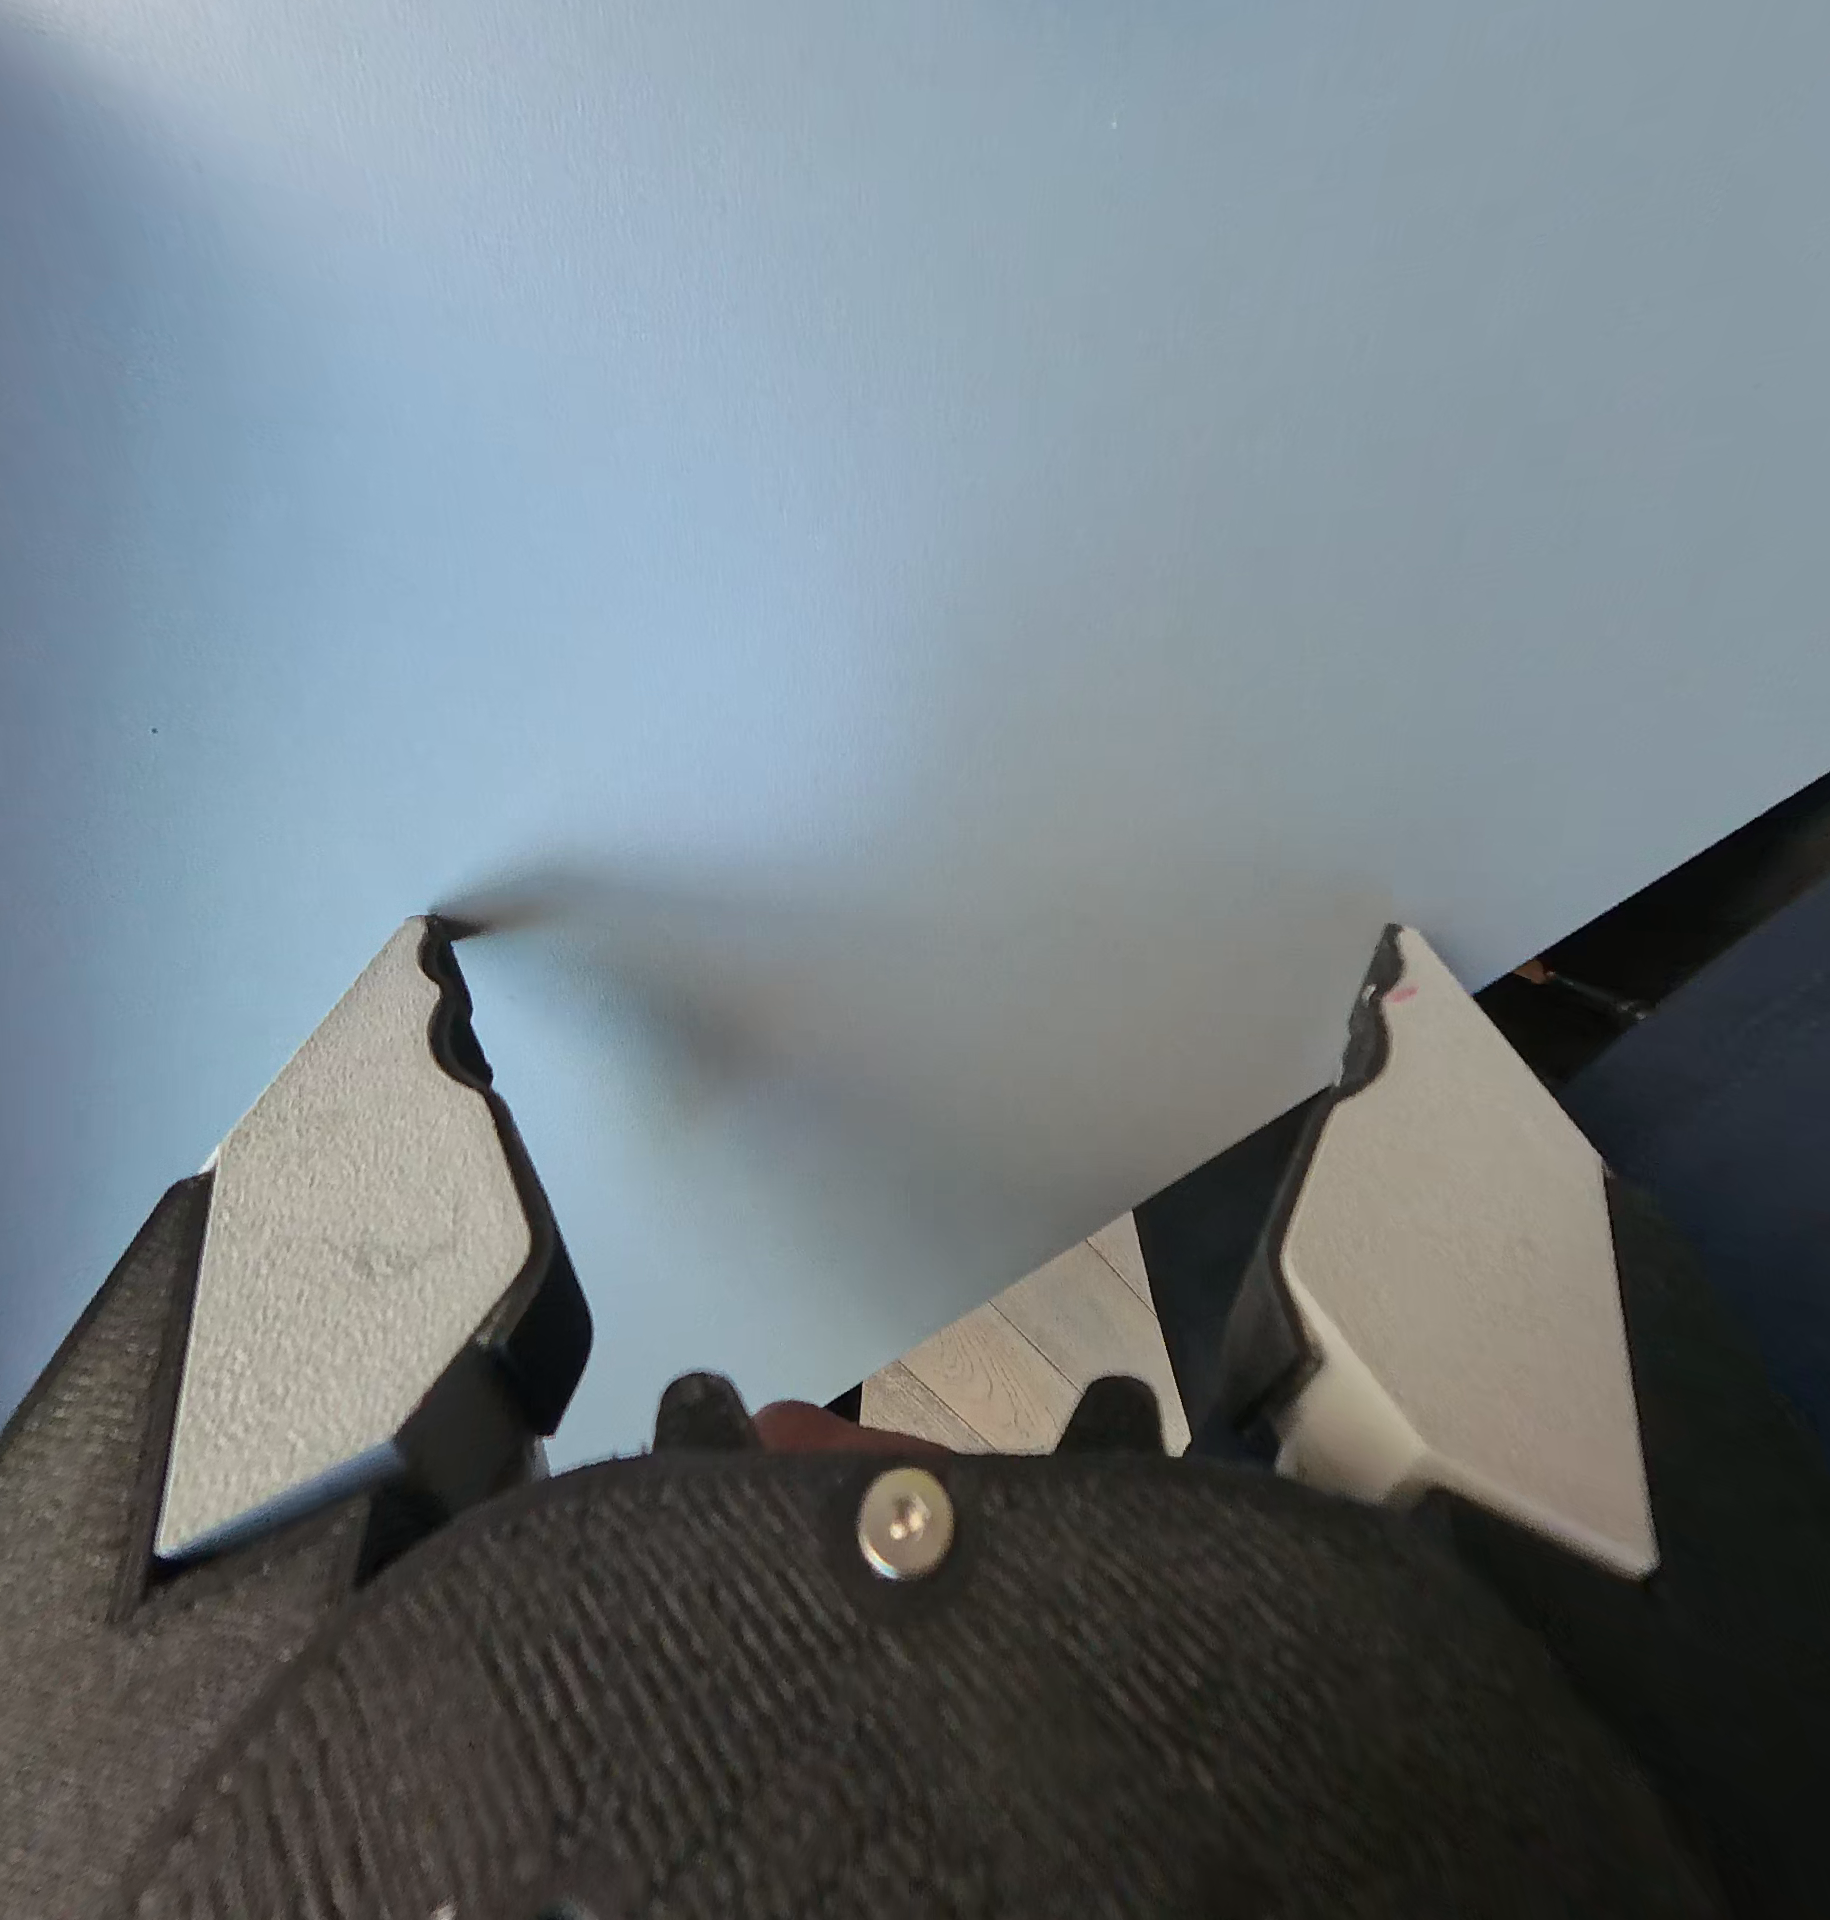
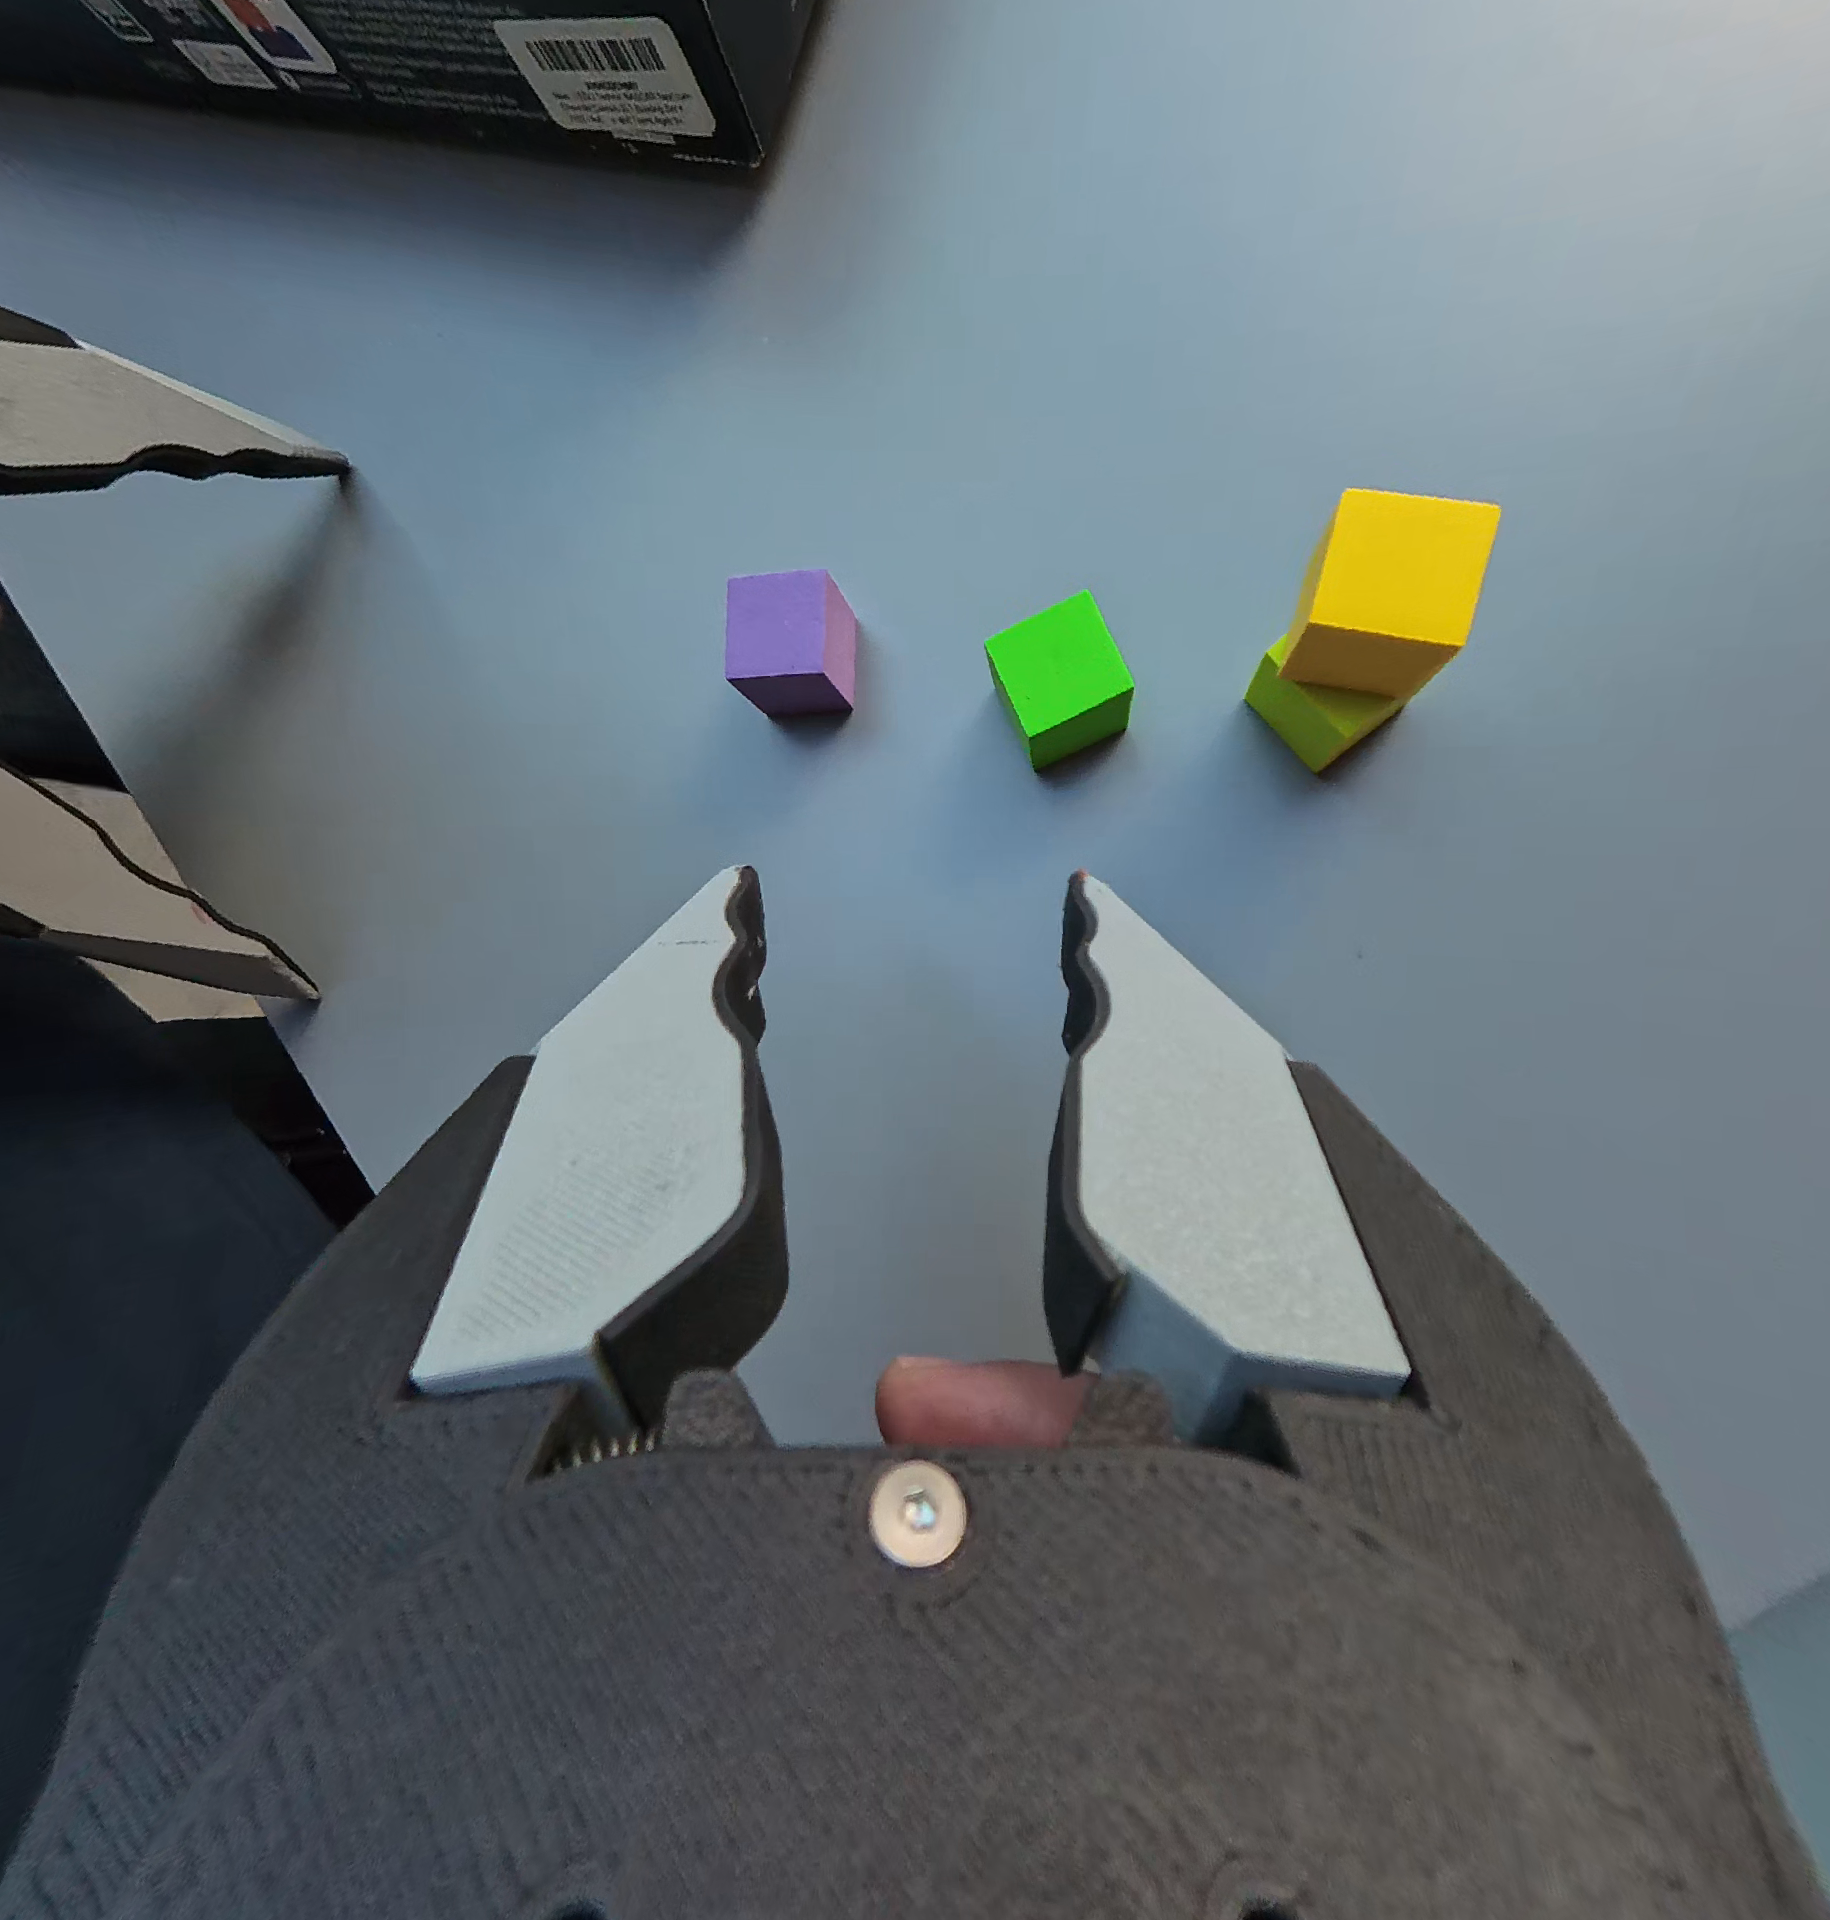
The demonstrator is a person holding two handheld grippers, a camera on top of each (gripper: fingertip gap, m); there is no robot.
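Note:
My right gripper is open and empty above the blue table. Ahead of it stand a purple cube, a green cube and a yellow cube stacked askew on a lime cube. The green cube is the nearest to its fingertips, with a clear gap of table between. My left gripper is wide open and empty, its tips resting on or just over the bare blue table. It also shows at the left edge of the right wrist view.
A black cardboard box with a white label lies at the far left of the table. The table's near edge runs diagonally, with wood-look floor and dark blue cloth beyond it. Measured from the fingertips, the green cube is 5 cm or so from the right gripper and 20 cm from the left.

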